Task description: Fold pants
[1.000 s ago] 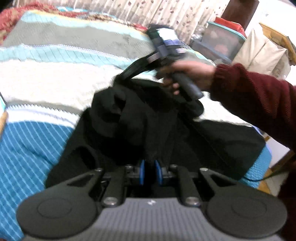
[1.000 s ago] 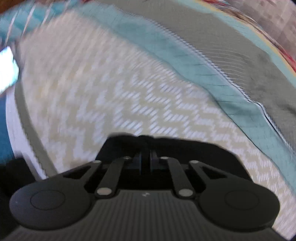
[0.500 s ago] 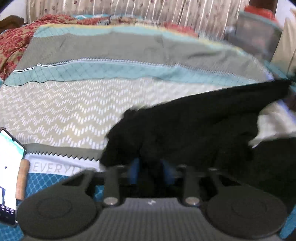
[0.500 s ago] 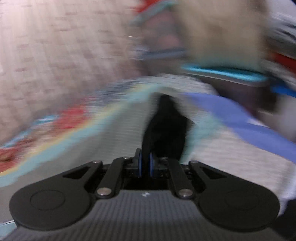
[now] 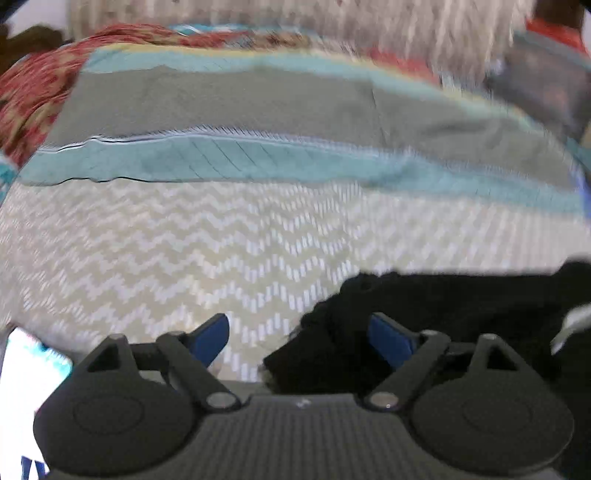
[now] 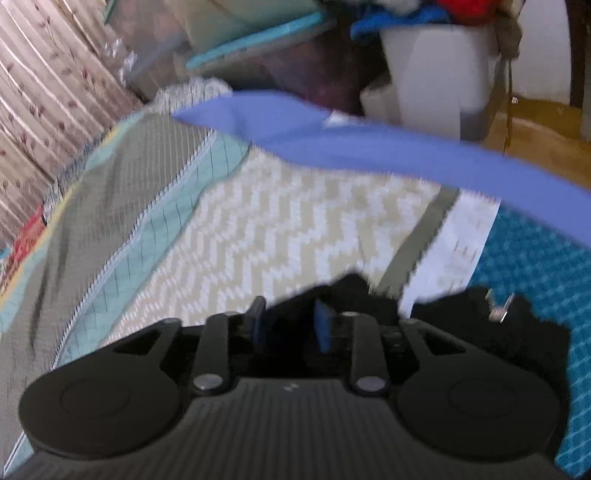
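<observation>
Loosely, black pants (image 5: pixel 436 317) lie bunched, blurred.

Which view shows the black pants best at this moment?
The left wrist view: the black pants stretch across the bedspread beside the open left claw. The right wrist view shows only a bunched edge around the right claw.

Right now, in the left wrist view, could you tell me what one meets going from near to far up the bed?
Left claw → black pants → cream zigzag band → teal stripe → grey band → curtain.
</observation>
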Demonstrator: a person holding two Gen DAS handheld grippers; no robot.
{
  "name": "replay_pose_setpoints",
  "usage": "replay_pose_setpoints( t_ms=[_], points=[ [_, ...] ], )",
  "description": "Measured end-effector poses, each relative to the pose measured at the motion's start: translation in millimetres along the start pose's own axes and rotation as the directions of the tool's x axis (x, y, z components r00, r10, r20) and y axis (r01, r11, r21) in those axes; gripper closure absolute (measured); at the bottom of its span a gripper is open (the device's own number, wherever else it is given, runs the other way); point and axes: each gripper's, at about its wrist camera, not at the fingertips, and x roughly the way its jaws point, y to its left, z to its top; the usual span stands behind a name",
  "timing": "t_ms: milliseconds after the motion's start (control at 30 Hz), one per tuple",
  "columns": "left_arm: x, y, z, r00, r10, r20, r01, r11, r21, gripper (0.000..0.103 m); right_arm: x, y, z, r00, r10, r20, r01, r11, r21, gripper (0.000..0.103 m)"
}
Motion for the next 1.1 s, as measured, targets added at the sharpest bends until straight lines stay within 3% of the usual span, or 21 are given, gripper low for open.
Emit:
replay_pose_setpoints(
  t_ms=[100,133,200,300,433,533,567,600,633,733,800,900,933,967,1033,1100],
  points=[
    [32.7,-12.5,-2.1,0.998,0.005,-0.069,-0.002,0.999,0.042,0.034,-9.1,-2.3,14.3,0.997,0.003,0.075,-0.002,1.0,-0.007,0.062],
    [41.6,-16.1,-6.4,0.996,0.012,-0.09,-0.008,0.999,0.049,0.046,-12.5,-3.8,18.3,0.996,-0.005,0.087,0.006,1.0,-0.014,0.061],
    [50.5,-23.1,-10.0,0.995,0.033,-0.098,-0.027,0.998,0.063,0.053,-13.2,-5.9,23.0,0.997,-0.011,0.077,0.014,0.999,-0.038,0.061],
    [45.6,-35.7,-14.2,0.996,0.084,-0.026,-0.08,0.99,0.12,0.073,-12.7,-5.2,23.7,0.999,0.008,0.039,-0.005,0.996,-0.086,0.061],
    [19.7,-31.8,-6.4,0.988,0.131,0.077,-0.14,0.984,0.111,0.08,-20.2,-1.4,5.0,0.997,0.063,-0.033,-0.069,0.975,-0.211,0.053],
    [-7.7,-14.3,5.0,0.977,0.142,0.157,-0.15,0.988,0.039,0.082,-9.7,0.3,-9.0,0.994,0.033,-0.108,-0.055,0.976,-0.211,0.049],
    [-15.6,-8.3,8.2,0.974,0.143,0.177,-0.147,0.989,0.011,0.082,-1.2,5.4,-14.0,0.99,0.014,-0.137,-0.047,0.968,-0.247,0.071],
    [-24.7,-1.2,11.8,0.97,0.144,0.198,-0.143,0.989,-0.023,0.082,7.3,15.8,-20.1,0.987,-0.028,-0.157,-0.024,0.946,-0.323,0.1],
    [-30.9,4.3,14.9,0.967,0.145,0.21,-0.138,0.989,-0.049,0.082,12.1,26.4,-25.5,0.986,-0.056,-0.157,-0.009,0.923,-0.384,0.101],
    [-44.8,22.0,19.9,0.965,0.144,0.22,-0.117,0.985,-0.128,0.082,-7.2,46.7,-28.7,0.986,0.091,-0.143,-0.145,0.888,-0.436,0.101],
    [-47.5,30.4,18.7,0.969,0.142,0.2,-0.112,0.981,-0.155,0.082,-12.8,51.0,-37.1,0.984,0.062,-0.169,-0.142,0.844,-0.517,0.101],
    [-54.6,41.7,10.8,0.972,0.114,0.206,-0.069,0.974,-0.214,0.082,-9.0,38.3,-54.1,0.978,-0.064,-0.199,-0.076,0.777,-0.624,0.099],
    [-59.2,42.9,7.6,0.97,0.1,0.222,-0.047,0.972,-0.231,0.082,-13.0,29.0,-52.8,0.98,-0.072,-0.186,-0.061,0.781,-0.622,0.096],
    [-65.5,43.1,2.8,0.966,0.087,0.244,-0.026,0.97,-0.242,0.082,-20.1,15.9,-46.3,0.983,-0.05,-0.178,-0.064,0.813,-0.579,0.095],
    [-73.5,41.0,-4.5,0.959,0.078,0.274,-0.011,0.971,-0.238,0.082,-33.6,-15.9,-30.7,0.981,0.024,-0.193,-0.099,0.914,-0.393,0.087],
    [-79.5,36.0,-11.4,0.955,0.077,0.288,-0.011,0.975,-0.222,0.082,-42.7,-45.3,-22.5,0.974,0.094,-0.206,-0.136,0.97,-0.2,0.083]
  ],
)
